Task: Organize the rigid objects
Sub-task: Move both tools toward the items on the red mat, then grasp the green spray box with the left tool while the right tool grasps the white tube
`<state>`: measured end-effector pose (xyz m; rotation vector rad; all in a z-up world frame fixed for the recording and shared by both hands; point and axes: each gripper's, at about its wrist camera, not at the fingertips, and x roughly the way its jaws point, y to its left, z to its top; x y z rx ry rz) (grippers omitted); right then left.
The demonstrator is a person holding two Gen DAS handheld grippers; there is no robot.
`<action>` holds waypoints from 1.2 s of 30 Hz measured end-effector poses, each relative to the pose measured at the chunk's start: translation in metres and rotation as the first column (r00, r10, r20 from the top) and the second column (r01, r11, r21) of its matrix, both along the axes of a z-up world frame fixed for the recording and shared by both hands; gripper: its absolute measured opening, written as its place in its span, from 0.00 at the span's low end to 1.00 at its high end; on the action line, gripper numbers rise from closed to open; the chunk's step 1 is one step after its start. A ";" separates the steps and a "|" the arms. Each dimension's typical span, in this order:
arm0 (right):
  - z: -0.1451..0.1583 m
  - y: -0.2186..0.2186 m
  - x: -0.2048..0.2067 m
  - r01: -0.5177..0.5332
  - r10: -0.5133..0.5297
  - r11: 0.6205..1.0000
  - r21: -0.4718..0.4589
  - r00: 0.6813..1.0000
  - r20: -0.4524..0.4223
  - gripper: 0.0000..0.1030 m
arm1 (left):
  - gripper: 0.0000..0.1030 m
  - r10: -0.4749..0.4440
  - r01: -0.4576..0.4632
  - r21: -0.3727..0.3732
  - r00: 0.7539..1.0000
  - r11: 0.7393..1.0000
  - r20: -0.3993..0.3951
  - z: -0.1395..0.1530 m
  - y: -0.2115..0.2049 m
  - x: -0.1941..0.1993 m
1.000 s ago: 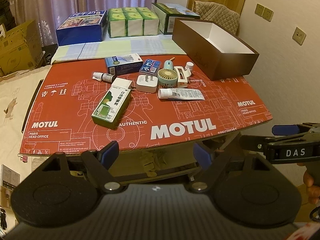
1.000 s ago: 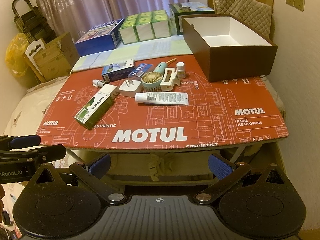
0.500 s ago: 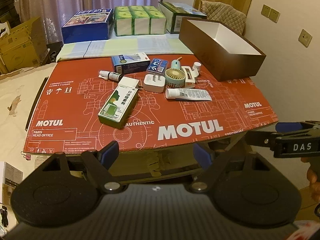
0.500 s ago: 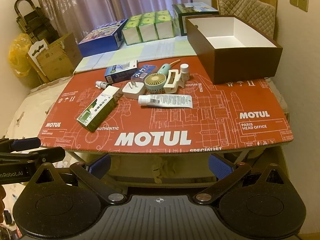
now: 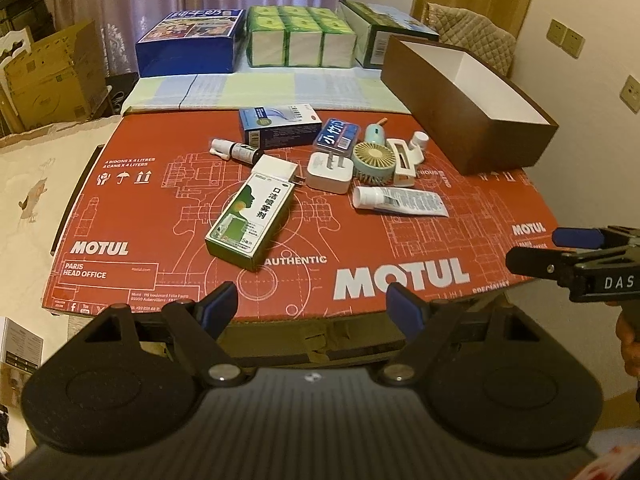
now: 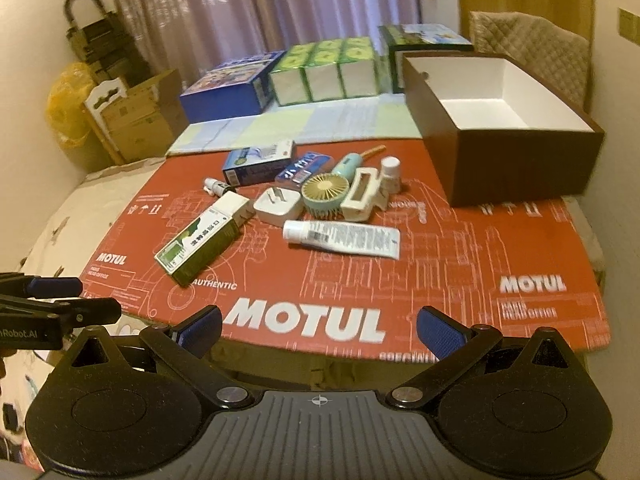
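Note:
Small items lie grouped on a red MOTUL cardboard sheet: a green spray box, a white tube, a white charger, a small round fan, a blue box, a small spray bottle. An empty brown box with a white inside stands at the back right. My left gripper is open at the sheet's near edge, holding nothing. My right gripper is open too, short of the tube and the brown box.
Behind the sheet stand a blue carton, green tissue packs and a dark green box. Cardboard boxes and a yellow bag are at the left wall. A wall runs along the right side.
Both grippers have moved forward toward the sheet's near edge, so the items look larger. Both stay open; nothing on the sheet has moved.

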<state>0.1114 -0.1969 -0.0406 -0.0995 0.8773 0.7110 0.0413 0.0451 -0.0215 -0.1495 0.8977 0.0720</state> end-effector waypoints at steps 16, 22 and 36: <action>-0.038 0.026 0.085 -0.301 0.303 0.953 -0.035 0.952 0.046 0.87 | 0.76 0.180 -0.180 0.001 0.983 0.984 -0.039 -0.026 0.001 0.041; -0.063 0.035 0.126 -0.401 0.403 0.913 -0.070 0.915 0.025 0.81 | 0.76 0.267 -0.266 0.019 0.961 0.964 -0.068 -0.037 0.001 0.051; -0.114 0.063 0.177 -0.596 0.603 0.788 -0.151 0.798 0.000 0.73 | 0.76 0.395 -0.390 0.057 0.909 0.919 -0.135 -0.055 -0.007 0.060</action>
